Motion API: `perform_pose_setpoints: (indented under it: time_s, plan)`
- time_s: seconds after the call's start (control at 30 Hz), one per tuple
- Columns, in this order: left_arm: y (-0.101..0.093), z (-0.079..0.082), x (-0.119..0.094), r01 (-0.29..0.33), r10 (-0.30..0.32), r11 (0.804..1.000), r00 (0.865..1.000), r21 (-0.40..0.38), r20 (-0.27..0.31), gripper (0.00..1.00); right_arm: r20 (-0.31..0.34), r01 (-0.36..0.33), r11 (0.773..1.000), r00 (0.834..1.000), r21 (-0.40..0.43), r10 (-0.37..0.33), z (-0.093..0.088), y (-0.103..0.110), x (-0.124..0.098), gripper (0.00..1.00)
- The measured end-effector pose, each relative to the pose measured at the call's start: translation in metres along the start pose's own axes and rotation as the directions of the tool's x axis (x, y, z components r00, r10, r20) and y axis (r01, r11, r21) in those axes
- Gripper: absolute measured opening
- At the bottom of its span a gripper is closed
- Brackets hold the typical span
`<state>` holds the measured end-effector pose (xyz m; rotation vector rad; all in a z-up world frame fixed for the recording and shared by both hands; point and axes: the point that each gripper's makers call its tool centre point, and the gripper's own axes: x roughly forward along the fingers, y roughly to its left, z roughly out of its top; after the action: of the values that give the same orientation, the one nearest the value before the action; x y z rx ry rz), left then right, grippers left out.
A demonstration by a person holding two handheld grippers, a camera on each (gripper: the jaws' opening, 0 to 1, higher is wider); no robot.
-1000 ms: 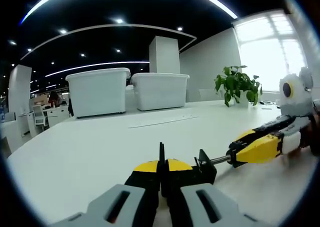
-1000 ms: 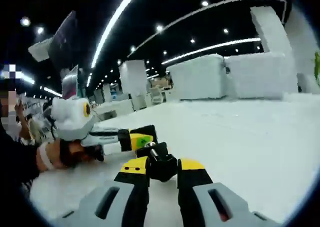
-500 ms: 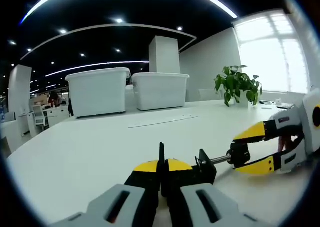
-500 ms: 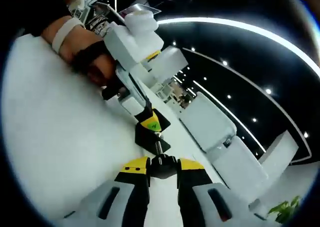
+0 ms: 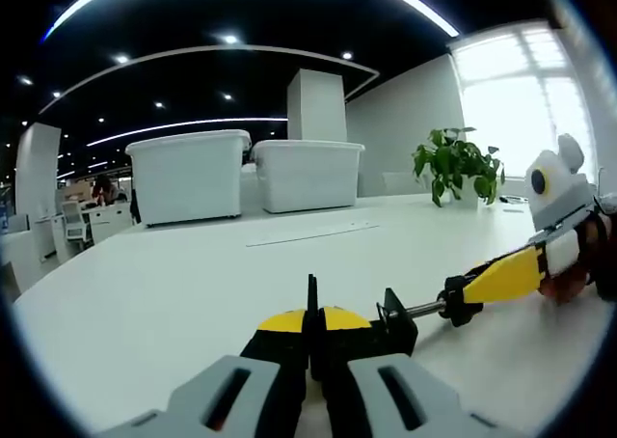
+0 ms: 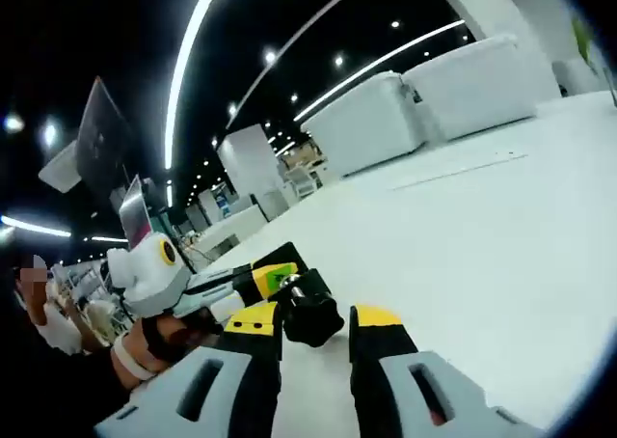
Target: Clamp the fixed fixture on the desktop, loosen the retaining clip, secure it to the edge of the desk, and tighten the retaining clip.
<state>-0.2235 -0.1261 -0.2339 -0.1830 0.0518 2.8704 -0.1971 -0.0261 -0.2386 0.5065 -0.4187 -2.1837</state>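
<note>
The left gripper (image 5: 310, 346) pinches the clamp (image 5: 390, 324) still on the white surface (image 5: 174, 303); the right gripper (image 6: 313, 324) grips its screw knob (image 6: 310, 314), presumably to loosen it.

On the desk (image 5: 174, 293), the clamp fixture (image 5: 386, 324) lies nearest, between the left gripper (image 5: 311, 346) and the right gripper (image 5: 458, 301) at its screw knob (image 6: 310, 314). Far behind stand two storage bins (image 5: 190, 176) side by side; a potted plant (image 5: 461, 163) sits far right.
</note>
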Motion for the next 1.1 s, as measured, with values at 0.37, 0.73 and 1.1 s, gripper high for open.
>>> perform_pose_setpoints:
  time_s: [0.37, 0.73, 1.1]
  plan:
    - [0.001, -0.001, 0.001, 0.000, 0.000, 1.000, 1.000, 0.000, -0.001, 0.04, 0.033, 0.010, 0.897, 0.999, -0.443, 0.005, 0.006, 0.012, 0.001, 0.18]
    - [0.001, -0.001, 0.001, -0.004, 0.004, 1.000, 1.000, 0.002, -0.001, 0.04, 0.100, 0.107, 0.275, 0.994, -0.956, -0.040, -0.002, 0.029, 0.004, 0.18]
    - [0.001, -0.001, 0.001, -0.002, 0.002, 1.000, 1.000, 0.001, -0.003, 0.04, 0.053, 0.059, 0.946, 0.998, -0.320, -0.045, 0.019, 0.004, -0.005, 0.33]
